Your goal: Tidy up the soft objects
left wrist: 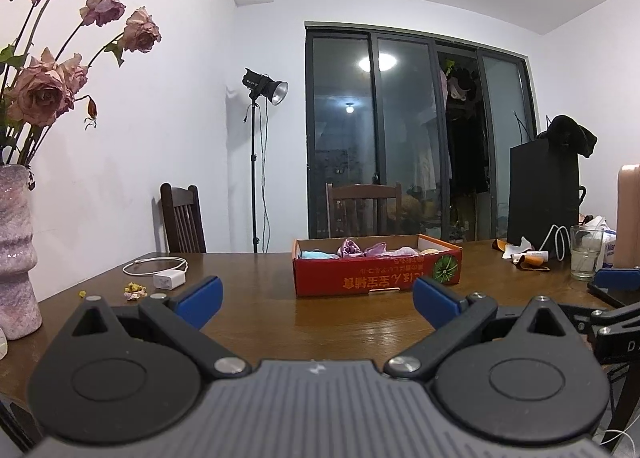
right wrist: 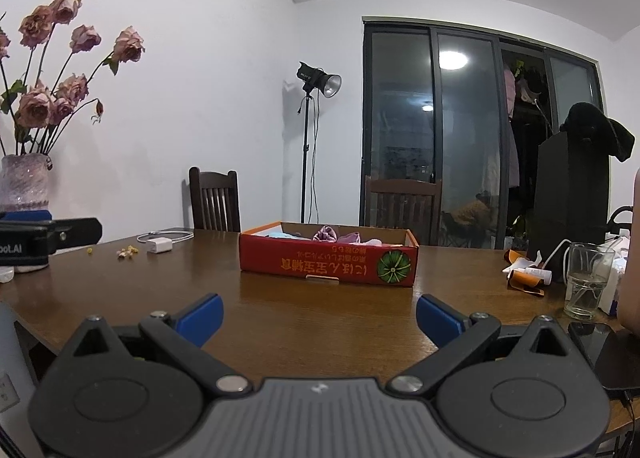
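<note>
A red cardboard box [left wrist: 376,272] stands on the wooden table [left wrist: 280,322] ahead of both grippers. Soft cloth items [left wrist: 362,249] in purple, blue, pink and yellow lie inside it. The box also shows in the right wrist view [right wrist: 328,264], with the cloth items [right wrist: 332,236] inside. My left gripper [left wrist: 318,298] is open and empty, low over the table, short of the box. My right gripper [right wrist: 320,316] is open and empty, also short of the box. The right gripper's body shows at the right edge of the left wrist view [left wrist: 612,310].
A vase of dried roses [left wrist: 16,250] stands at the left. A white charger with cable [left wrist: 168,278] and petal scraps [left wrist: 136,292] lie left of the box. A glass [right wrist: 586,282], wrappers [right wrist: 524,274], a phone [right wrist: 596,342] and a black box [right wrist: 572,193] are at the right. Chairs stand behind the table.
</note>
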Demonstrator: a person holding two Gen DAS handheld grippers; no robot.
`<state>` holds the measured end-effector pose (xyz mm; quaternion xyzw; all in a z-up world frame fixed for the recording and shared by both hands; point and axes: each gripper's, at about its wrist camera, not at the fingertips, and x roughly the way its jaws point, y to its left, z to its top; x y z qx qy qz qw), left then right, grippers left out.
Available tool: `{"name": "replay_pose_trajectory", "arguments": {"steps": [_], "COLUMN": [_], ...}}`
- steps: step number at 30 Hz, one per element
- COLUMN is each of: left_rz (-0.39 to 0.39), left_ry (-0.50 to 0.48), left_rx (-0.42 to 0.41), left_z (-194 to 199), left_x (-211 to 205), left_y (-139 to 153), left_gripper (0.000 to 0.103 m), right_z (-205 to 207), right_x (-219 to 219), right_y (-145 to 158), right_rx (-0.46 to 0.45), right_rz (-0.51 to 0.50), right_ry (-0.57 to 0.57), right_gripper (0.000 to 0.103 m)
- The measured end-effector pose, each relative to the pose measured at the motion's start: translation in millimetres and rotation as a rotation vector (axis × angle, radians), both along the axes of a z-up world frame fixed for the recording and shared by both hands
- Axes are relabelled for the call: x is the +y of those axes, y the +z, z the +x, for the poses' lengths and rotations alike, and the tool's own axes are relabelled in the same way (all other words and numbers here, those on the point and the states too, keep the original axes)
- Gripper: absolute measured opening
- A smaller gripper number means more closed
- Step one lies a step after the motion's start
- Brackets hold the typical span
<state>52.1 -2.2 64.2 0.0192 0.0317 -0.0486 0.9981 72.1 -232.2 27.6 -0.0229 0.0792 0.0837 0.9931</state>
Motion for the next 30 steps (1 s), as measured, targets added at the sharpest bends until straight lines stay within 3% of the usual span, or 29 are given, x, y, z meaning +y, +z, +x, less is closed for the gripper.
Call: {"name": "replay_pose_trajectory", "arguments": {"steps": [30], "left_rz": [-0.002], "left_ry": [0.009], "left_rx": [0.000], "left_z": [-1.0], "left_x": [2.7], "left_y": [-1.3], "left_gripper": [0.103], "right_z": [1.5], "right_x": [-2.9], "right_y": [0.2], "right_rx": [0.005], "right_rz": [0.023], "right_ry": [-0.017], "right_gripper": [0.103]}}
